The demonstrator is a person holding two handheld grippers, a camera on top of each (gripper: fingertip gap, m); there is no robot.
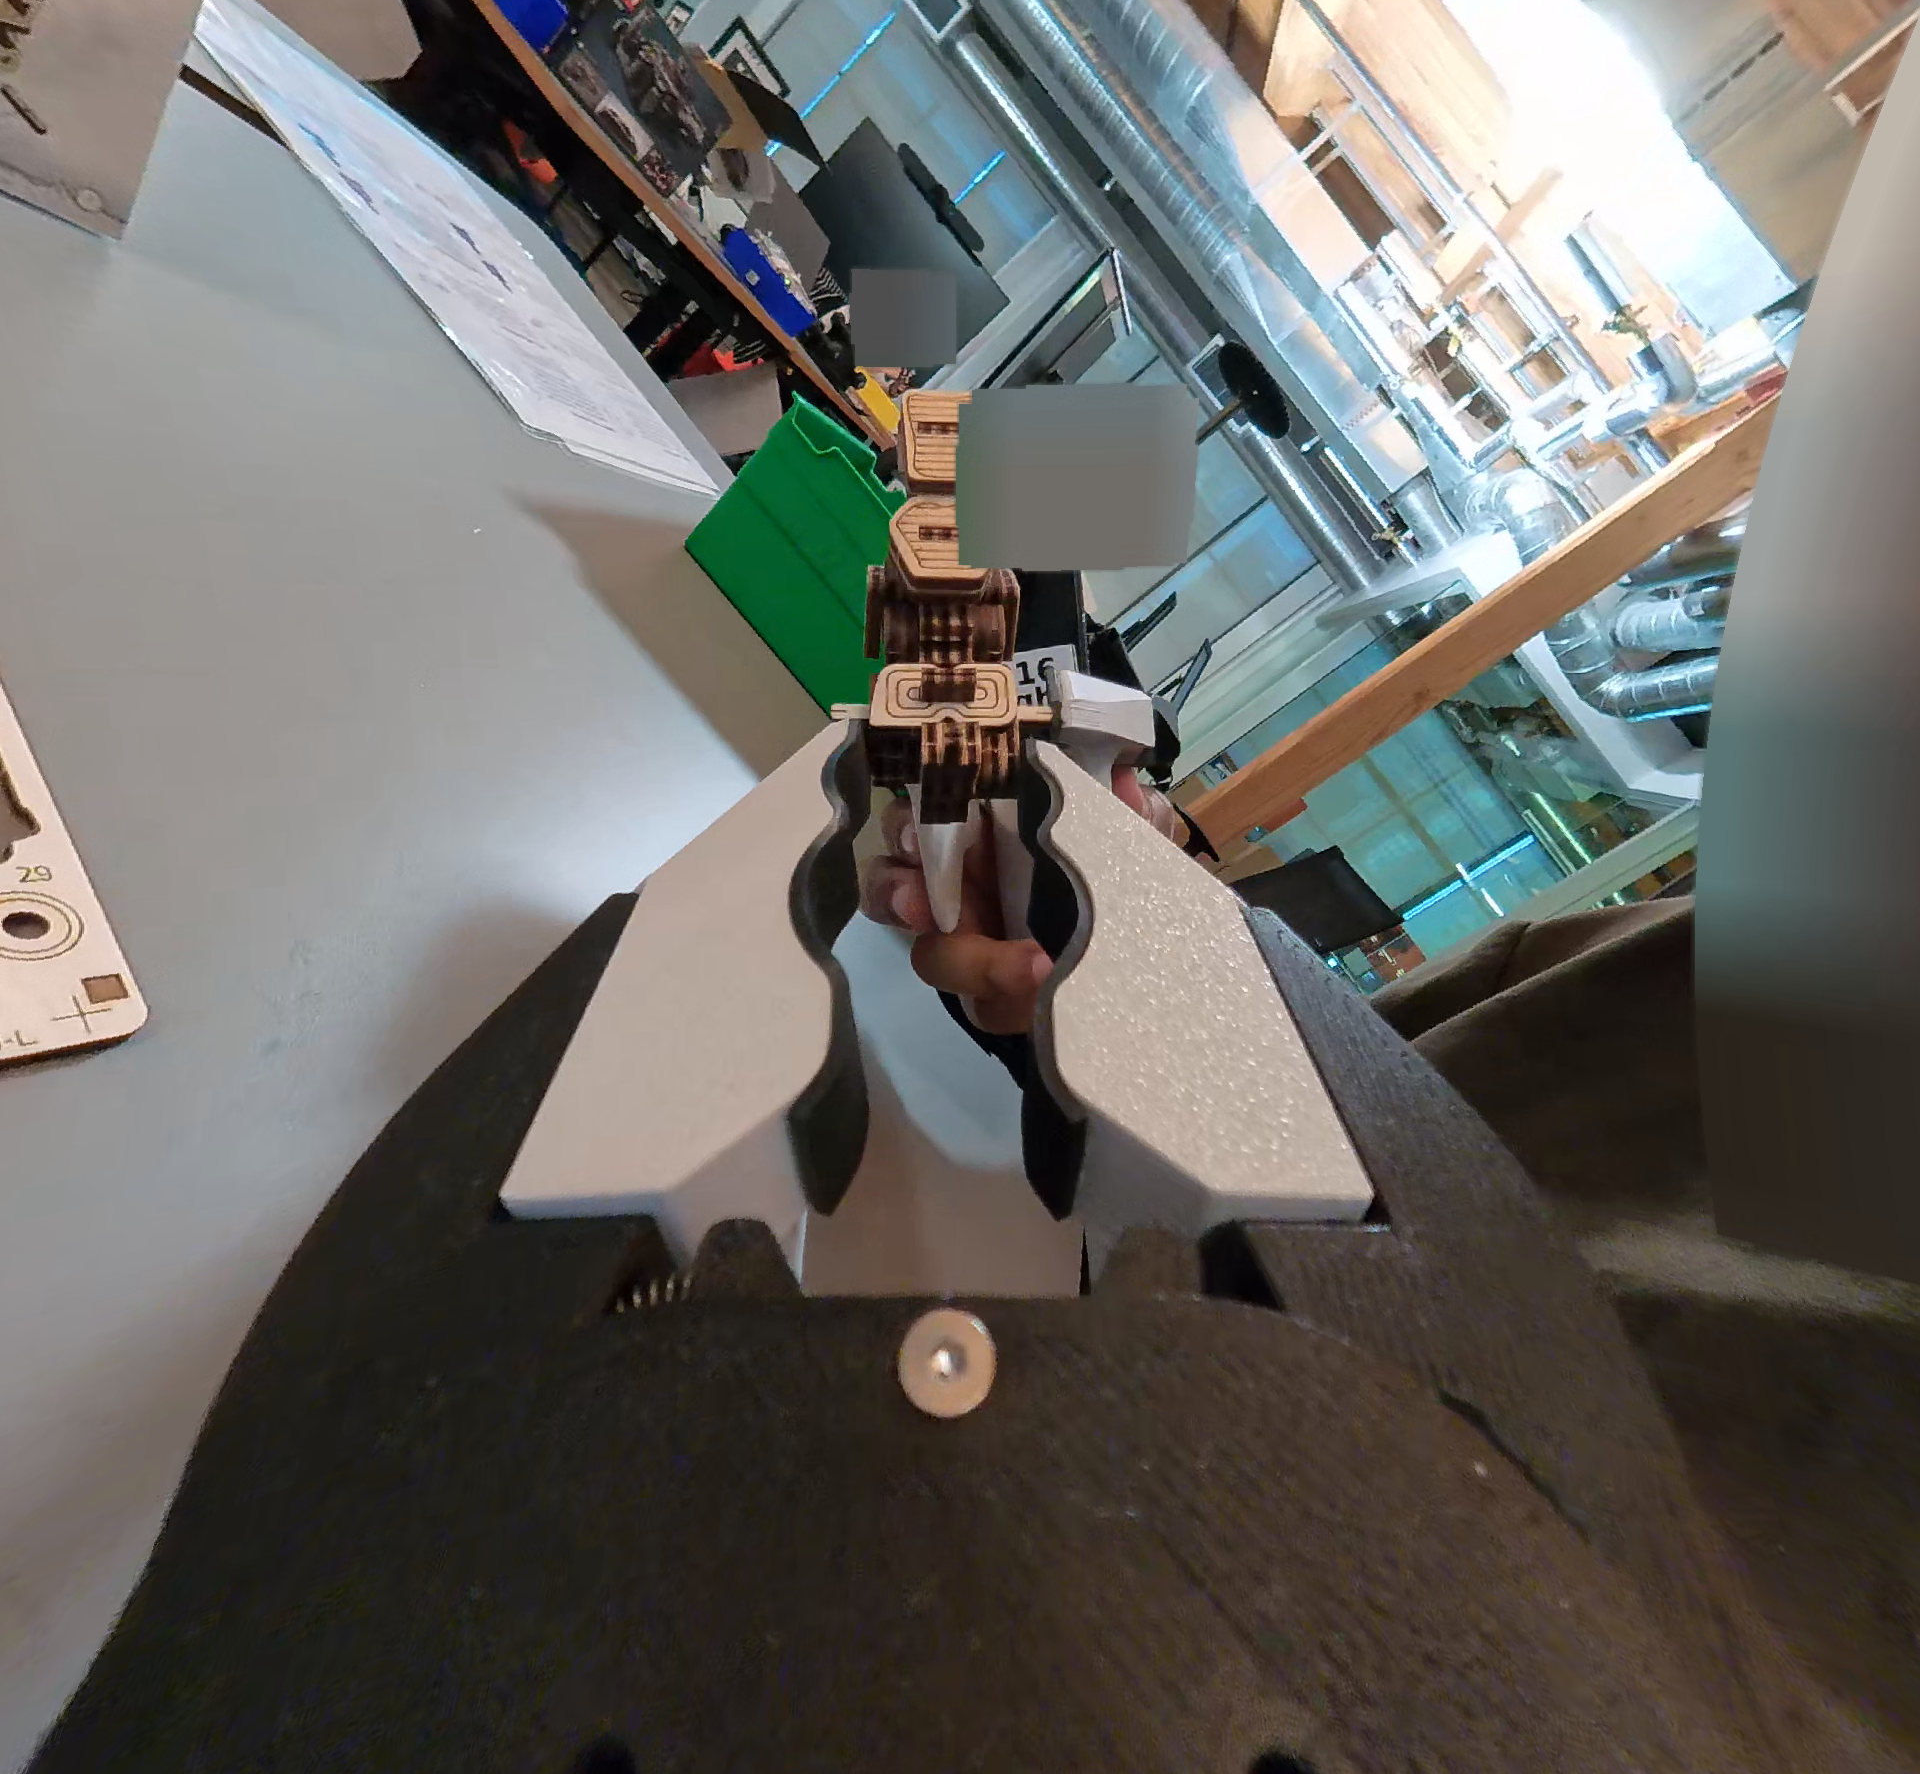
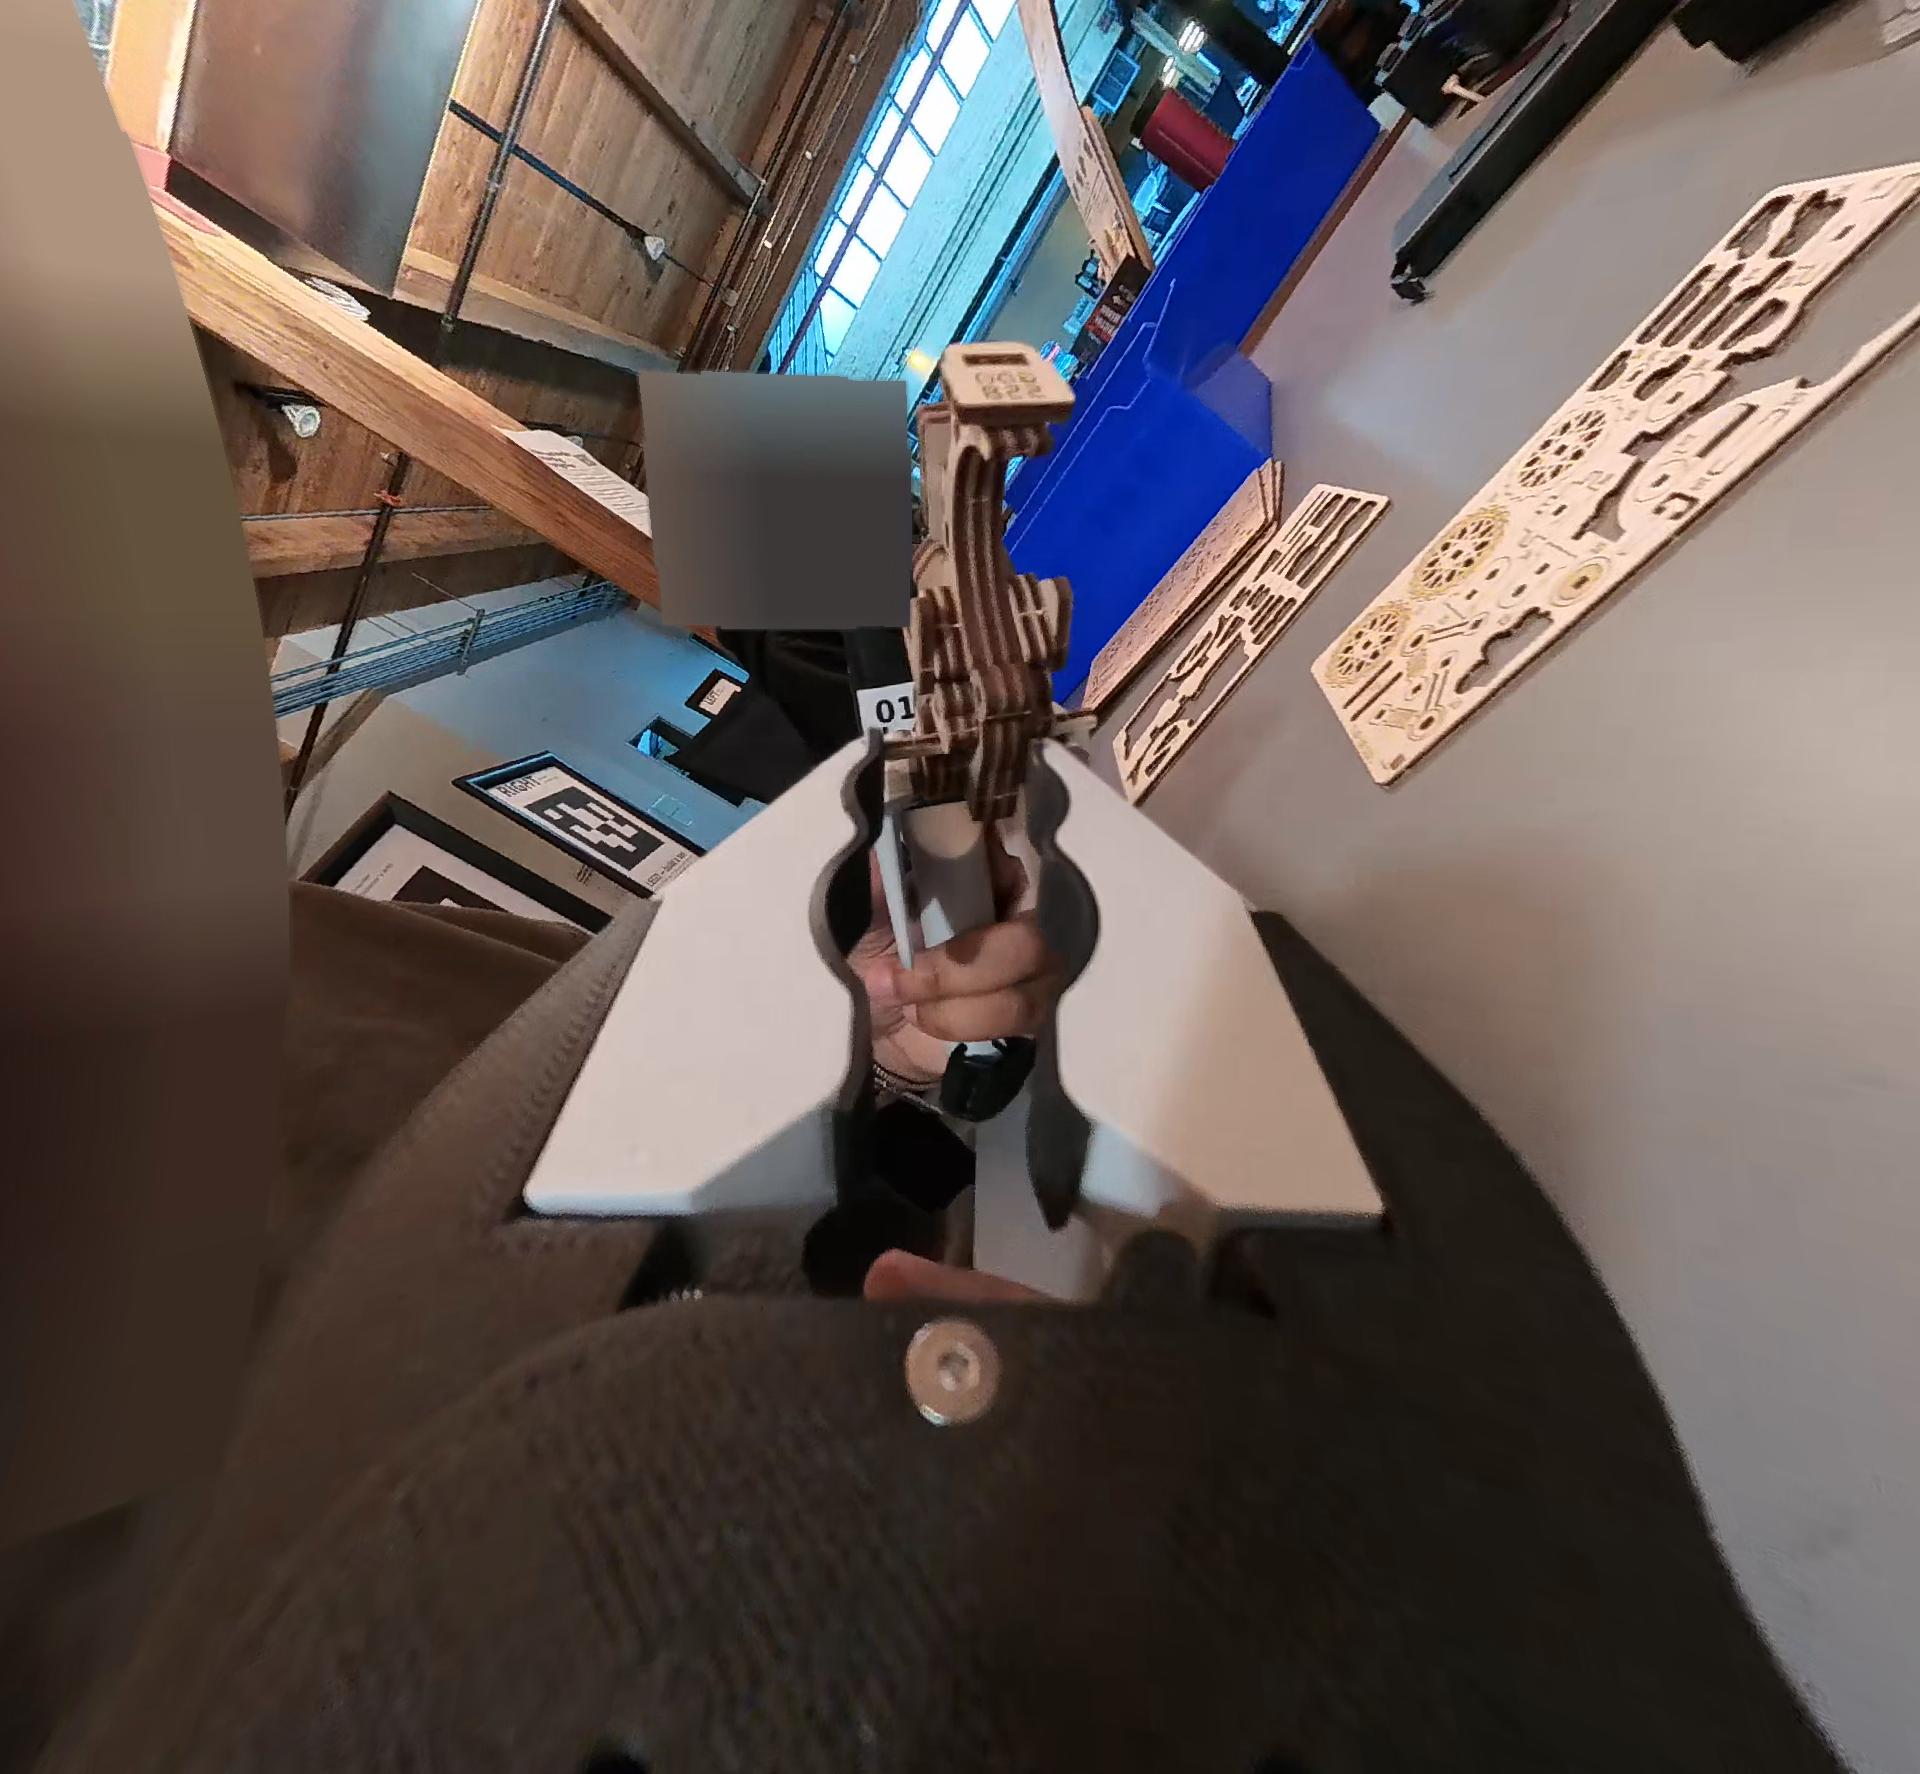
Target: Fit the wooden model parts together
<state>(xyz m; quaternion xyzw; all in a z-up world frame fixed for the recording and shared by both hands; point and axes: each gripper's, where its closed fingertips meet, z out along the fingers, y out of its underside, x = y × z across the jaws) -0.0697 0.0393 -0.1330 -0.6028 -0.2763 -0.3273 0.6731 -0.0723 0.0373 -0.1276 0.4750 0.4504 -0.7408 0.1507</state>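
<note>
Both grippers (image 1: 943,758) (image 2: 961,779) clamp wooden model (image 1: 940,644).

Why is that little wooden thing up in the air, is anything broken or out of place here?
Nothing looks broken. The wooden model is off the table because both grippers pinch its base, the left gripper and the right gripper. The punched-out wooden sheets lie flat on the table.

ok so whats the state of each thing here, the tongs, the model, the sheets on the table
left tongs: shut on the wooden model
right tongs: shut on the wooden model
wooden model: part-built, held off the table between both tongs
wooden part sheets: flat on the grey table, many pieces already punched out
green bin: on the table, contents hidden
instruction sheet: lying flat
</note>
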